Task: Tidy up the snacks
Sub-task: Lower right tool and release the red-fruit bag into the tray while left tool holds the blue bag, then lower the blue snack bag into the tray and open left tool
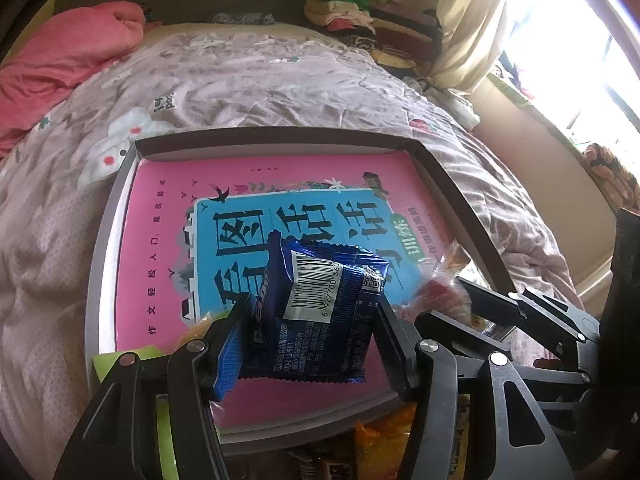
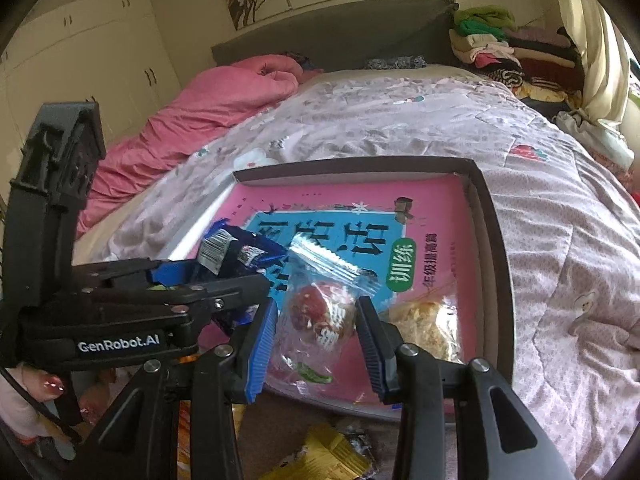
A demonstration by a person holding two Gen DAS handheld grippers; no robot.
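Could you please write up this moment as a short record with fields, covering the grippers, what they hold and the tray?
left gripper: shut on the dark blue foil snack packet
right gripper: shut on the clear plastic packet with a red snack
tray: shallow dark-rimmed box on the bed quilt, pink book cover inside
already in tray: clear bag of pale yellow snacks, near right corner

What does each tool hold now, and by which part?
The left tool grips the blue snack packet by its two side edges, low on the pack. The right tool grips the clear bag with a red sweet by its sides.
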